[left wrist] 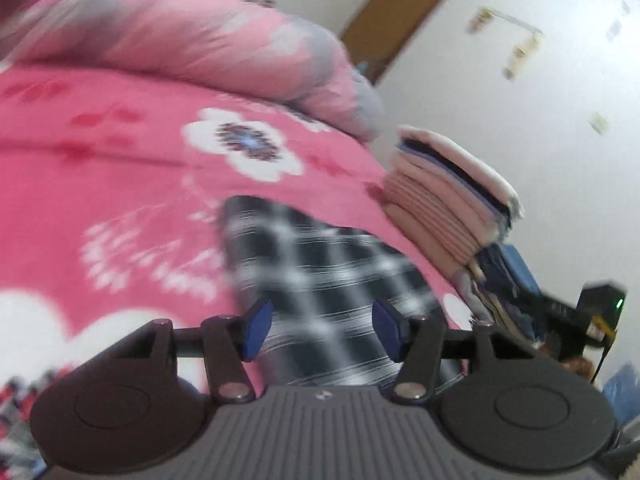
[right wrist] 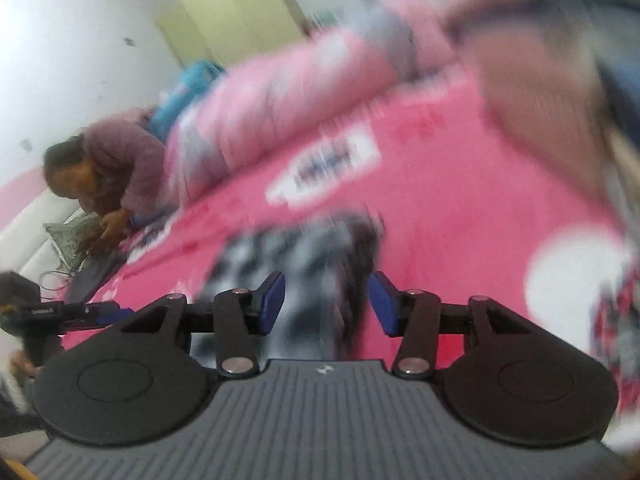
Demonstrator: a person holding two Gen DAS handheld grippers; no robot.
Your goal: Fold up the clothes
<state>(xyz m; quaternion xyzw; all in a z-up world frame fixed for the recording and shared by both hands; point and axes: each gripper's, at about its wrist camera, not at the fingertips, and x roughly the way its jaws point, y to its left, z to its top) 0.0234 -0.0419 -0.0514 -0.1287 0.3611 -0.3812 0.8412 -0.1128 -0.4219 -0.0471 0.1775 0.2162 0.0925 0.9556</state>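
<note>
Left wrist camera rides behind its own left gripper [left wrist: 322, 330], tilted and pitched down, close over the black-and-white plaid garment [left wrist: 320, 280] on the pink floral bedspread [left wrist: 120, 168]; beyond the garment lie the rolled quilt [left wrist: 208, 40] and a folded stack [left wrist: 448, 200], with a white wall and brown door [left wrist: 400, 16] behind. Right wrist camera sits likewise behind the right gripper [right wrist: 326, 304], near the same garment [right wrist: 296, 256] but badly blurred, facing a seated person [right wrist: 104, 168] and yellow door [right wrist: 232, 12] beyond it. Both views share garment, bedspread and quilt [right wrist: 280, 92].
</note>
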